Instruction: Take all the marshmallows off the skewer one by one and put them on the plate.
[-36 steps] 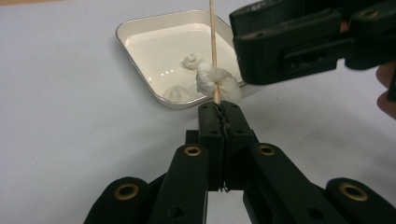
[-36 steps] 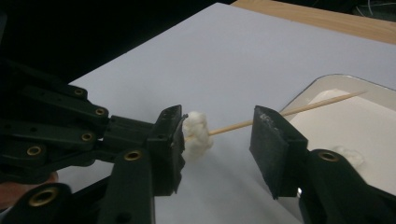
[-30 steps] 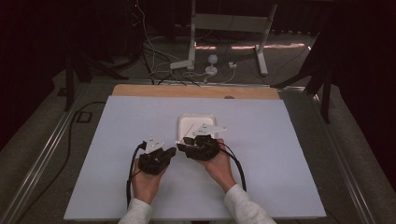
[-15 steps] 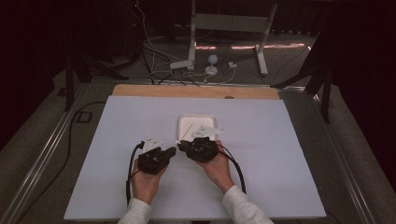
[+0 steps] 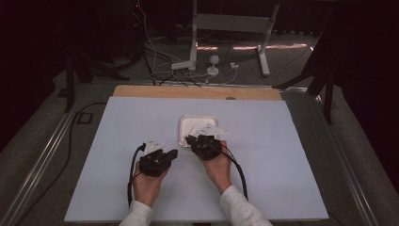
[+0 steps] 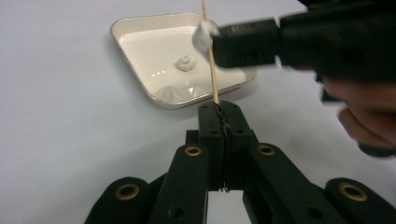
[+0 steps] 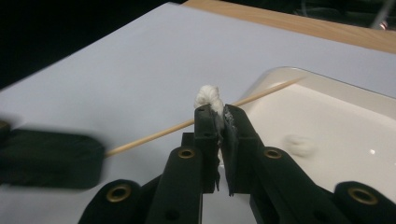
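Since the earlier frame my right gripper (image 5: 192, 139) has just been closing its jaws, and they now pinch a white tuft (image 7: 208, 97) at the lower edge of the tray (image 5: 184, 123), middle of the high view. Going left to right: my left gripper (image 5: 172, 153), lower left of centre, is clenched on a skewer (image 6: 211, 56), which rises from its tips toward the top of the left gripper view. Right of it, the tuft sits against the skewer. Two more tufts (image 6: 186, 62) lie in the tray.
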Demonstrator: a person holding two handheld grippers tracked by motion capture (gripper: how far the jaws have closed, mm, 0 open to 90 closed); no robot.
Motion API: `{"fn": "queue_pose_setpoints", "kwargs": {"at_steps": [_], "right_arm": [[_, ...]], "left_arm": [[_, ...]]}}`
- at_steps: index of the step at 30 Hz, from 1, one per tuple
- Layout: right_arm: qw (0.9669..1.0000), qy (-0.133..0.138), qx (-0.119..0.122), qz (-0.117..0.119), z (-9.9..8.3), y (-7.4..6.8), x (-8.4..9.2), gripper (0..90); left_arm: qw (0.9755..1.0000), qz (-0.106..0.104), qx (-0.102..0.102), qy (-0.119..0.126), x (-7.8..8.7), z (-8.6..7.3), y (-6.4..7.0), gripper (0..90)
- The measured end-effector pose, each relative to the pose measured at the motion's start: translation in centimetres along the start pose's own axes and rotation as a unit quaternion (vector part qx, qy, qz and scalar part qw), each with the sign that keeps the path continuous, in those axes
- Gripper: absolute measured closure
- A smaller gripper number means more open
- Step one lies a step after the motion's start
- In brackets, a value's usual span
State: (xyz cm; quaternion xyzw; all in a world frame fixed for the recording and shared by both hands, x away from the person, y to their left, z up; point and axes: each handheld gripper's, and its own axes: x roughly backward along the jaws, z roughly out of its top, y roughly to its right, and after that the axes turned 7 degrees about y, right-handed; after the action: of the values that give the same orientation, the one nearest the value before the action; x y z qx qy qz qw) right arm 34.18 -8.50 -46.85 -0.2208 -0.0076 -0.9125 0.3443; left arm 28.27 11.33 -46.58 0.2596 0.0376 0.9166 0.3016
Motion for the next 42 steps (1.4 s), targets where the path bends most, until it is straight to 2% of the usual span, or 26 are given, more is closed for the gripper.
{"fn": "queue_pose_setpoints", "kwargs": {"at_steps": [2, 4, 7, 9, 13, 15, 19, 24, 34, 42], "right_arm": [[0.9999, 0.002, -0.002, -0.011, 0.2, 0.9, 0.2, 85.8], [0.9995, 0.004, 0.007, -0.031, 0.5, 1.5, 0.4, 85.9], [0.9993, 0.007, -0.009, -0.034, 0.9, 2.8, 0.4, 85.8], [0.9984, 0.006, 0.001, -0.057, 1.0, 3.2, 0.4, 85.9], [0.9973, 0.004, -0.014, -0.071, 1.4, 4.5, 0.4, 85.9], [0.9965, 0.001, -0.013, -0.083, 1.5, 5.0, 0.5, 85.9], [0.9971, -0.009, -0.020, -0.073, 1.5, 5.7, 0.6, 84.9], [0.9979, -0.021, -0.018, -0.058, 1.3, 5.9, 0.3, 83.1], [0.9974, -0.039, -0.037, -0.049, 0.8, 6.3, -0.1, 63.3], [0.9984, -0.035, -0.037, -0.027, 0.8, 5.9, 0.0, 59.1]], "left_arm": [[1.0000, -0.003, -0.005, 0.000, -0.1, 0.0, 0.3, 90.0], [1.0000, -0.005, -0.008, 0.000, -0.1, 0.1, 0.4, 90.0], [0.9999, -0.006, -0.013, -0.002, -0.1, 0.1, 0.5, 90.0], [0.9999, -0.006, -0.015, -0.002, -0.1, 0.1, 0.6, 90.0], [0.9999, -0.004, -0.015, 0.001, 0.0, 0.2, 0.6, 90.0], [0.9999, -0.001, -0.011, 0.003, 0.1, 0.2, 0.4, 90.0], [1.0000, 0.002, -0.006, 0.006, 0.3, 0.3, 0.1, 90.0], [1.0000, 0.002, -0.005, 0.006, 0.3, 0.2, 0.1, 89.9], [1.0000, 0.000, -0.004, 0.001, 0.0, 0.1, 0.0, 89.9], [0.9997, -0.002, -0.013, -0.018, -0.9, -0.3, 0.2, 89.9]]}}
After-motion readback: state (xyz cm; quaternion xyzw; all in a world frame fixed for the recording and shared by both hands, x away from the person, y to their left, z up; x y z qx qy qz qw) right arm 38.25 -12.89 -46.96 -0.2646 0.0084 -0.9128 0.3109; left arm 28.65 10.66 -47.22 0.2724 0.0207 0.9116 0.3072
